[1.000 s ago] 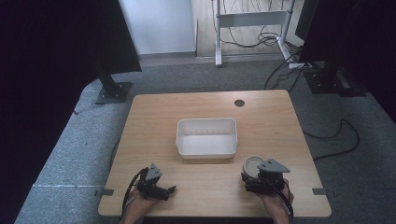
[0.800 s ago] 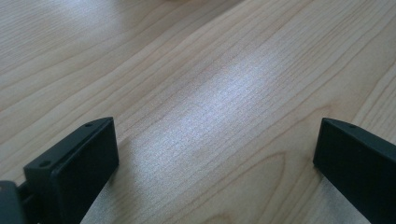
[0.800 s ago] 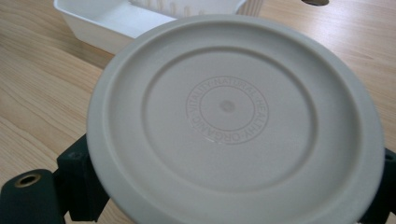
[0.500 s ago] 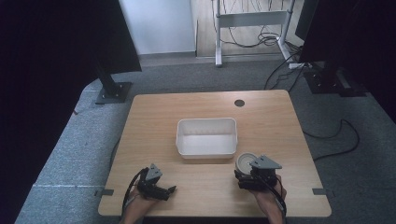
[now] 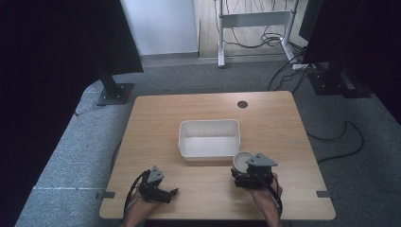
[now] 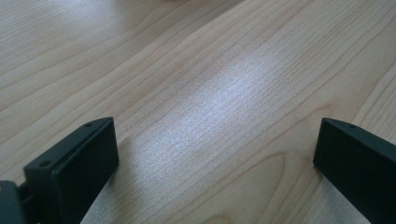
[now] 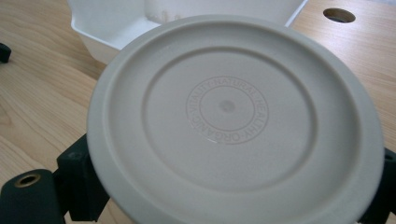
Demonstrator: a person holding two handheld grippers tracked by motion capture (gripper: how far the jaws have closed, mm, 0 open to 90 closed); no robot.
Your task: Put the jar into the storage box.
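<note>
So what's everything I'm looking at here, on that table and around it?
Light wooden table: one, centre, round hole near far edge.
White rectangular plastic tub: one, mid-table, looks empty.
Round beige plastic lid: one, embossed lettering, between the right gripper's jaws, near the tub's corner.
Black stands: two, on grey carpet beyond the table.
White metal frame: one, far back, with cables.
Left gripper: black, open, over bare wood.
Right gripper: black, holding the lid.
</note>
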